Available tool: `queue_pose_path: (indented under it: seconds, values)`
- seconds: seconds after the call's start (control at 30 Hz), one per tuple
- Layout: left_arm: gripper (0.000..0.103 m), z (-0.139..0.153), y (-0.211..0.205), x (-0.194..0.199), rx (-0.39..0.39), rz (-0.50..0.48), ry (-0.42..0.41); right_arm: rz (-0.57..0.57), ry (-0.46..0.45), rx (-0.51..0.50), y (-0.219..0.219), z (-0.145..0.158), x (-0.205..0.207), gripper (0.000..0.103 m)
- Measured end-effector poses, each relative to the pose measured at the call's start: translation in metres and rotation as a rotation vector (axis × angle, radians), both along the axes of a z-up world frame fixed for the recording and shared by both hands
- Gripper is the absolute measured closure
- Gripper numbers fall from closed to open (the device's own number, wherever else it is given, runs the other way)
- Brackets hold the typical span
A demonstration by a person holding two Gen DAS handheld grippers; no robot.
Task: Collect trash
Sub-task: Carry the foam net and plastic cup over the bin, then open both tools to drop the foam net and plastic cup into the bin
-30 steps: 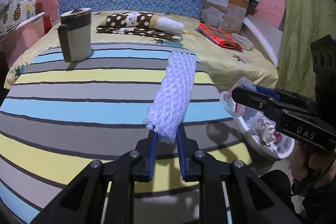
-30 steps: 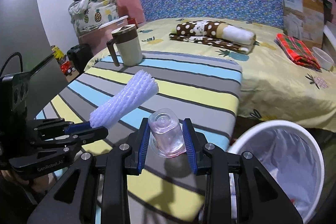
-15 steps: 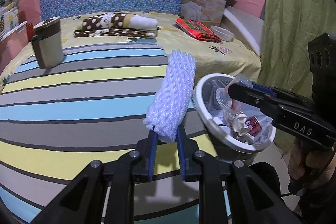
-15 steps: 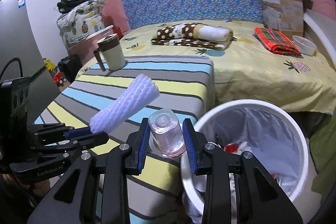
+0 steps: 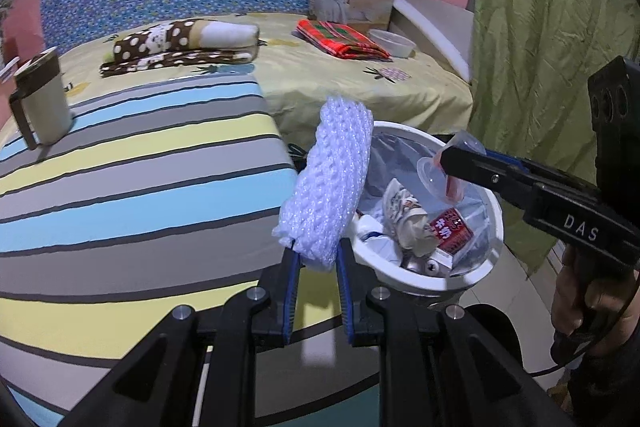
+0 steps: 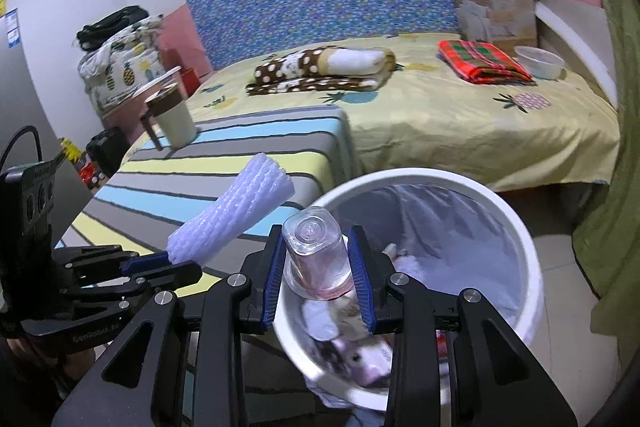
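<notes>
My left gripper [image 5: 317, 259] is shut on a white foam net sleeve [image 5: 330, 179] and holds it at the striped table's right edge, just left of the bin; the sleeve also shows in the right wrist view [image 6: 236, 213]. My right gripper [image 6: 316, 259] is shut on a clear plastic cup [image 6: 316, 253] with pinkish residue, held upside down over the near rim of the white trash bin [image 6: 520, 251]. In the left wrist view the cup [image 5: 444, 171] hangs above the bin [image 5: 424, 277], which holds crumpled paper, a red packet and cans.
A striped table [image 5: 140, 187] carries a beige lidded mug [image 5: 40, 107]. Behind is a bed [image 5: 340, 75] with folded blankets, a red plaid cloth, a bowl and a box. A green curtain [image 5: 540, 47] hangs at the right.
Both grippers have swung right, off the table toward the bin. The cup has gone from over the table to above the bin's opening; the sleeve now sits beside the bin's rim.
</notes>
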State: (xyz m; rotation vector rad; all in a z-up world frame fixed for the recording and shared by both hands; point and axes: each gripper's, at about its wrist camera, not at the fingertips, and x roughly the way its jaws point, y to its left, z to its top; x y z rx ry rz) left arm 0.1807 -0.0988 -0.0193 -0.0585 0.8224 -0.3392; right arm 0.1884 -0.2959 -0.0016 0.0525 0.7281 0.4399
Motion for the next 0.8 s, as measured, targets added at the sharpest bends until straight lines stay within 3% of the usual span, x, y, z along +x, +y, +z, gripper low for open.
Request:
queue_pose_path:
  seconds: [0.8]
  values:
    - [0.080,-0.021,-0.056,0.030,0.020,-0.106,0.063,-0.113,0.108,-0.002,-0.040,-0.030,0.014,0.068]
